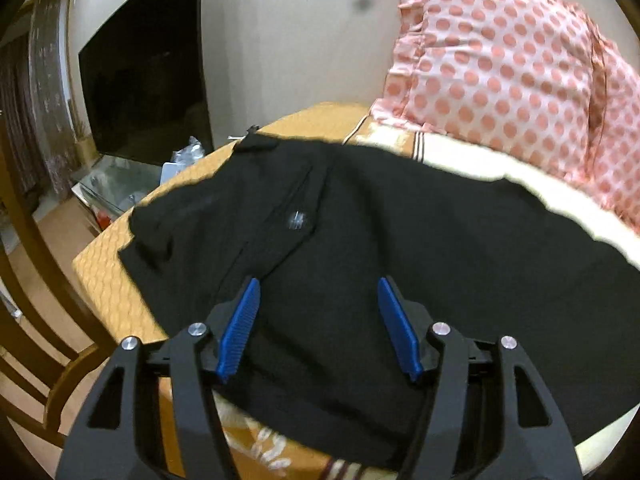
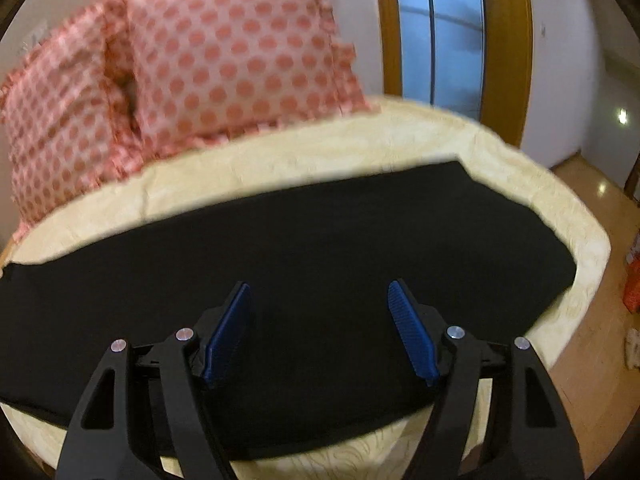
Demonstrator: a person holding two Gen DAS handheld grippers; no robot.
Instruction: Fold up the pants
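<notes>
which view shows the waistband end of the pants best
The left wrist view. It shows the waistband at the far left end of the pants, with a button beside the fly seam. The right wrist view shows only plain black legs stretching toward the hem, with no waistband in frame.

Left gripper [image 1: 318,288]: matte black linkage arms with triangular cut-outs, four silver round-head pivot screws, two ribbed blue finger pads [image 1: 240,330]. Right gripper [image 2: 320,292]: identical build, black arms, silver screws, ribbed blue pads [image 2: 412,336].
</notes>
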